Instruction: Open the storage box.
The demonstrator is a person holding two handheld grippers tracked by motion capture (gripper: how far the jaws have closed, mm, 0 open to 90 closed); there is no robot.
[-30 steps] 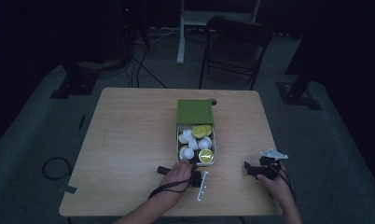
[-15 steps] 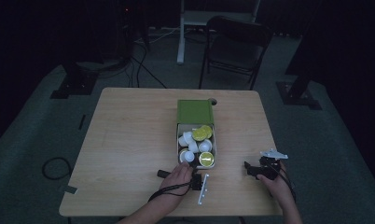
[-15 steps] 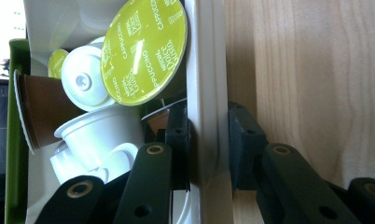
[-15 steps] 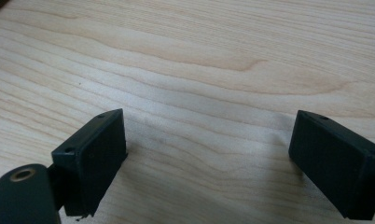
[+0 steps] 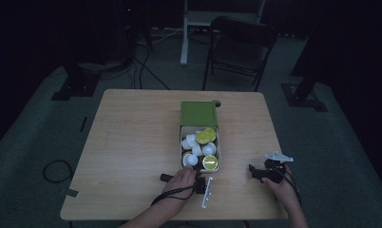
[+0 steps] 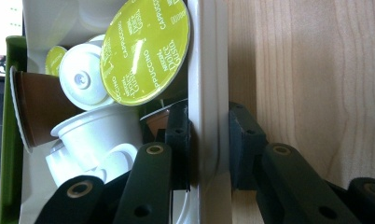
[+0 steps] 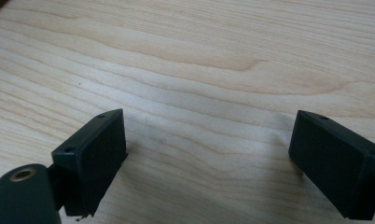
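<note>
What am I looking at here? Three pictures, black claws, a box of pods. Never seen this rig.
No robot: a person holds a two-jaw hand tool in each hand. The high view looks down on a pale wooden table. The other two cameras ride on the tools.

The left gripper is clamped on the near wall of an open white box with a green lid, one jaw inside and one outside. The box holds white capsules and lime-green foil-topped "Cappuccino" ones.

The right gripper stands open above bare wood, holding nothing.

The box [image 5: 199, 142] sits mid-table, packed full of cups [image 5: 198, 148]. From 7 to 11 o'clock of it the table [image 5: 127, 142] is bare. The left gripper [image 5: 198, 183] blocks 6 o'clock.
</note>
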